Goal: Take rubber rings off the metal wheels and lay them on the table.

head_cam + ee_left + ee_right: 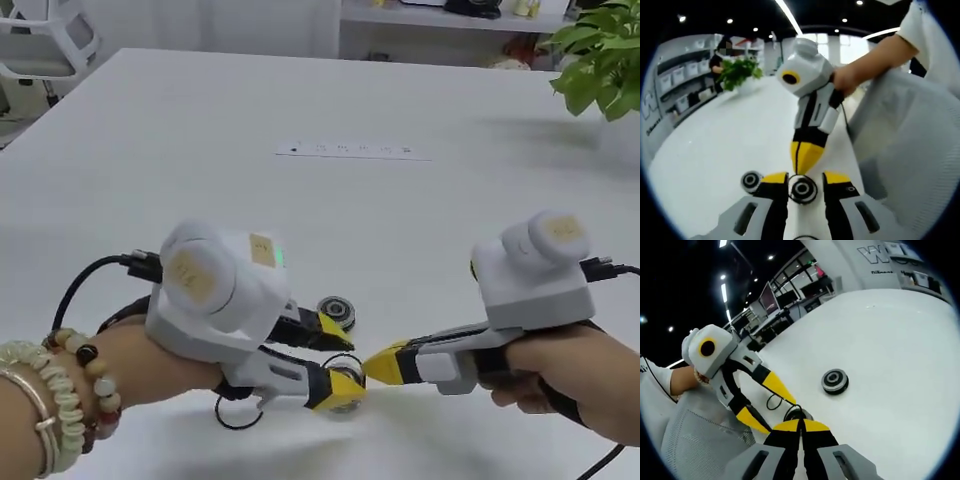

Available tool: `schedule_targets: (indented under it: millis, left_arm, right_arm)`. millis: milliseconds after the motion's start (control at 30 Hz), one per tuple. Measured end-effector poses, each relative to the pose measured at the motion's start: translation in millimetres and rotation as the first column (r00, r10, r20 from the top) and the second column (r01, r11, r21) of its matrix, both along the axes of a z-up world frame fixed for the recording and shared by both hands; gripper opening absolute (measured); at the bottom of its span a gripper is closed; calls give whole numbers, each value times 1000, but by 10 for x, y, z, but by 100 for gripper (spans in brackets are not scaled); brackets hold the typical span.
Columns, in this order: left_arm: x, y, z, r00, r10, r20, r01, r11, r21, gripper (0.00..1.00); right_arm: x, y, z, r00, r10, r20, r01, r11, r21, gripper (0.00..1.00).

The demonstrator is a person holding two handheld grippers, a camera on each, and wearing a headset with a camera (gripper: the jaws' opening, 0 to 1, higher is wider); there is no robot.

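Left gripper view: metal wheel (pixel 803 189) lies between left gripper's (pixel 806 180) parted jaws.

In my right gripper view, at one o'clock, big dark letters (pixel 879 251) stand on the white wall (pixel 840 262). I read a "W" and cannot make out the rest. The small print (pixel 885 272) just under them is too blurred to read. In the head view, at twelve o'clock, a strip (pixel 353 150) on the table (pixel 200 150) bears marks too small to read. The tan labels (pixel 262 249) on my left gripper (pixel 340 358) and right gripper (pixel 375 368) are illegible.
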State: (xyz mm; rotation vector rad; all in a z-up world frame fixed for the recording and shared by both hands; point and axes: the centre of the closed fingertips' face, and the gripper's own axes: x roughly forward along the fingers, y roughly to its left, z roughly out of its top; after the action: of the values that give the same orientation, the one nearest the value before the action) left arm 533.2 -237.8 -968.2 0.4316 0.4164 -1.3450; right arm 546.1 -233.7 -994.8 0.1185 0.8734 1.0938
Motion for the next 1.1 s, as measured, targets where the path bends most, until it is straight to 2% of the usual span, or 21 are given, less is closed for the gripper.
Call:
schedule_targets:
  millis: [267,433,500,600,700,867,1100]
  left_arm:
    - [-32,63,281,999,-34,14,33,999,8,44]
    - [-106,163,474,998,-51,23,50,999,17,51]
    - [-134,227,559,998,-51,43,50,999,14,55]
    - [-148,350,656,999,-24,44,23,1000,8,58]
    - [-166,493,727,998,5,62,-6,1000,8,61]
    - [-178,732,832,994,81,75,-80,997,-21,65]
    - [-201,974,875,982,171,75,-167,985,-50,67]
  right_arm:
    - [-1,-4,68,1000,-5,12,5,1000,16,0]
    - [17,-16,128,1000,-11,24,11,1000,25,0]
    - [18,-16,152,1000,-14,25,13,999,29,0]
    - [30,-26,188,999,-20,32,19,999,36,0]
    - [36,-37,225,999,-28,35,27,999,44,0]
    - [54,-47,289,998,-44,38,41,997,64,0]
    - [69,-47,356,998,-54,44,50,995,86,0]
